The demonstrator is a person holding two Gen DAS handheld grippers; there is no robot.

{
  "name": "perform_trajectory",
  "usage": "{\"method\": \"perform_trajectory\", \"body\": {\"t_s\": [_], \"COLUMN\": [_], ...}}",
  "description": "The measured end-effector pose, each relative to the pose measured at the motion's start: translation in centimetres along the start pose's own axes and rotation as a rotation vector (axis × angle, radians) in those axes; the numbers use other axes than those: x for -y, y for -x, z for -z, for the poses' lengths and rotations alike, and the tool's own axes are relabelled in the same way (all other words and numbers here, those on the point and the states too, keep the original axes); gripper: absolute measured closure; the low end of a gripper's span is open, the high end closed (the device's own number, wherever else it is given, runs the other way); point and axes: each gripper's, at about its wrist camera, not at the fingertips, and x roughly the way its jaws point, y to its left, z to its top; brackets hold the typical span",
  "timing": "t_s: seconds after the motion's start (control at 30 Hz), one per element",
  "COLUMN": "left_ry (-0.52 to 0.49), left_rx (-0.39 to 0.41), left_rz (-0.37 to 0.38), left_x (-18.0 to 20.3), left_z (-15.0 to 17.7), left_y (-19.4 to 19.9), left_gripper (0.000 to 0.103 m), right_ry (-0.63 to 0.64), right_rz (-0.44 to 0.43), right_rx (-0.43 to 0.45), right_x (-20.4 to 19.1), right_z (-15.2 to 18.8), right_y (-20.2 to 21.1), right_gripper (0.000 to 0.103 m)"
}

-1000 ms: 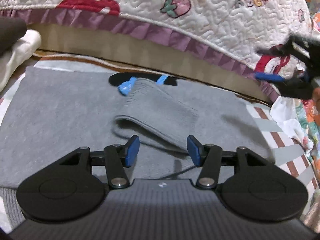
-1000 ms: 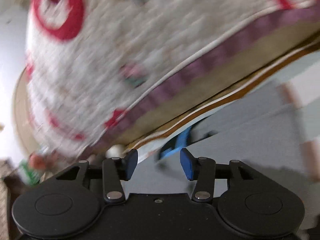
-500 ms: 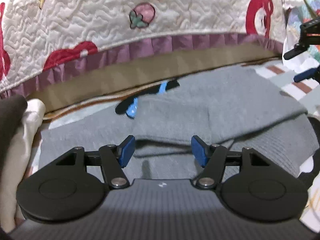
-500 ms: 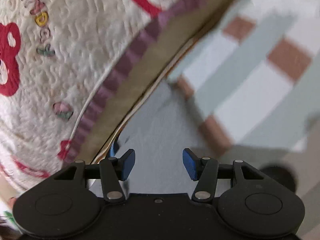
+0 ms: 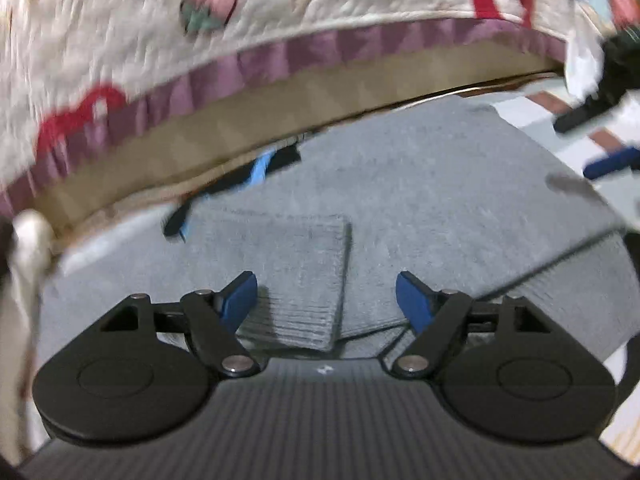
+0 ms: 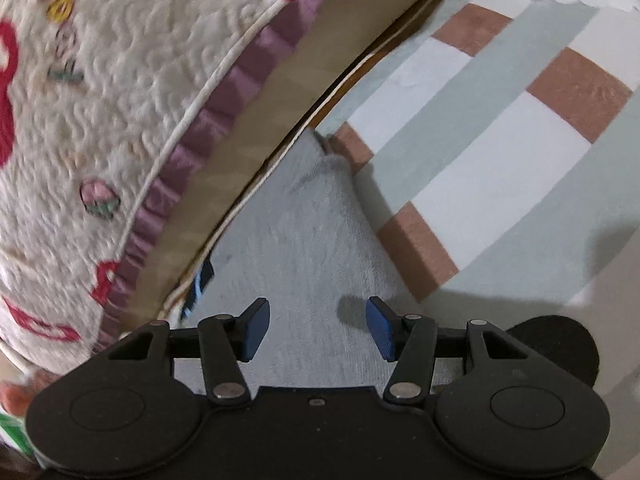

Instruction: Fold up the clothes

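A grey knit sweater (image 5: 420,200) lies spread flat on the checked mat, with one sleeve (image 5: 304,272) folded across its body. My left gripper (image 5: 326,300) is open and empty, its fingers standing either side of the sleeve's ribbed cuff just above it. My right gripper (image 6: 316,328) is open and empty over the sweater's grey cloth (image 6: 312,240) near its far corner. In the left wrist view the right gripper (image 5: 600,140) shows at the right edge.
A quilted cream cover with red shapes and a purple frill (image 5: 280,60) hangs over the far side, above a tan edge. A black and blue item (image 5: 256,172) lies at the sweater's collar. The checked mat (image 6: 500,120) stretches to the right. Pale cloth (image 5: 24,260) lies left.
The left gripper has moved closer and turned, so the sleeve's cuff now sits between its fingers. The right gripper has swung down from the quilt to above the sweater's corner.
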Motion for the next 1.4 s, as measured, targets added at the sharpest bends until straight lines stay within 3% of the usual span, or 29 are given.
{"method": "perform_trajectory", "body": {"t_s": [0.03, 0.1, 0.17, 0.2, 0.3, 0.47, 0.57, 0.67, 0.73, 0.77, 0.87, 1.0, 1.1, 1.17, 1.2, 1.3, 1.4], "left_ry": [0.002, 0.015, 0.067, 0.092, 0.089, 0.202, 0.505, 0.686, 0.669, 0.650, 0.604, 0.661, 0.739, 0.786, 0.807, 0.890, 0.970], "left_rx": [-0.010, -0.019, -0.028, -0.032, 0.027, 0.111, 0.060, 0.032, 0.046, 0.052, 0.040, -0.066, -0.062, -0.043, -0.046, -0.047, -0.039], "left_rz": [0.004, 0.016, 0.046, 0.062, -0.007, -0.135, -0.176, -0.167, -0.147, -0.153, -0.129, -0.047, 0.082, 0.187, 0.237, 0.242, 0.236], "left_x": [-0.2, -0.8, -1.8, -2.3, -3.7, -9.1, -14.8, -17.4, -17.3, -17.0, -16.4, -16.6, -16.8, -17.0, -17.1, -17.1, -17.3], "left_z": [0.0, -0.3, -0.7, -0.9, -1.7, -3.4, -2.9, -1.1, -0.1, 0.2, 1.2, 3.0, 4.0, 4.3, 4.4, 3.9, 3.3], "left_y": [-0.3, -0.6, -0.6, -0.6, 0.9, 4.4, 5.8, 6.8, 7.0, 7.0, 6.2, 3.8, 2.1, 0.7, -0.2, -1.4, -2.5], "left_gripper": [0.027, 0.037, 0.089, 0.096, 0.098, 0.098, 0.091, 0.086, 0.056, 0.047, 0.044, 0.044, 0.043, 0.033, 0.032, 0.028, 0.025], "right_ry": [0.026, 0.076, 0.114, 0.138, 0.200, 0.291, 0.332, 0.293, 0.274, 0.280, 0.339, 0.419, 0.428, 0.384, 0.355, 0.287, 0.257], "right_rz": [-0.004, -0.009, 0.016, 0.037, 0.082, 0.126, 0.157, 0.157, 0.152, 0.150, 0.144, 0.137, 0.178, 0.172, 0.159, 0.145, 0.193], "right_rx": [-0.016, -0.043, -0.044, -0.043, -0.040, -0.024, 0.012, -0.016, -0.059, -0.079, -0.088, -0.082, -0.099, -0.117, -0.105, -0.048, -0.057], "right_x": [-0.4, -1.3, -2.0, -2.3, -2.9, -3.7, -3.8, -3.0, -2.8, -2.8, -3.9, -4.6, -3.4, -2.5, -2.0, -0.7, 0.8], "right_z": [0.4, 1.0, 1.2, 1.3, 1.3, -0.2, -1.4, -1.6, -0.8, -0.3, -0.1, -1.0, -1.2, -1.6, -2.1, -3.5, -3.9], "right_y": [-0.3, -1.0, -1.7, -2.0, -2.5, -2.2, -1.3, -1.4, -2.4, -2.9, -2.7, -1.5, -0.8, -0.4, 0.0, 1.3, 1.0], "right_gripper": [0.044, 0.044, 0.044, 0.044, 0.044, 0.044, 0.042, 0.040, 0.040, 0.040, 0.040, 0.038, 0.038, 0.038, 0.038, 0.038, 0.038]}}
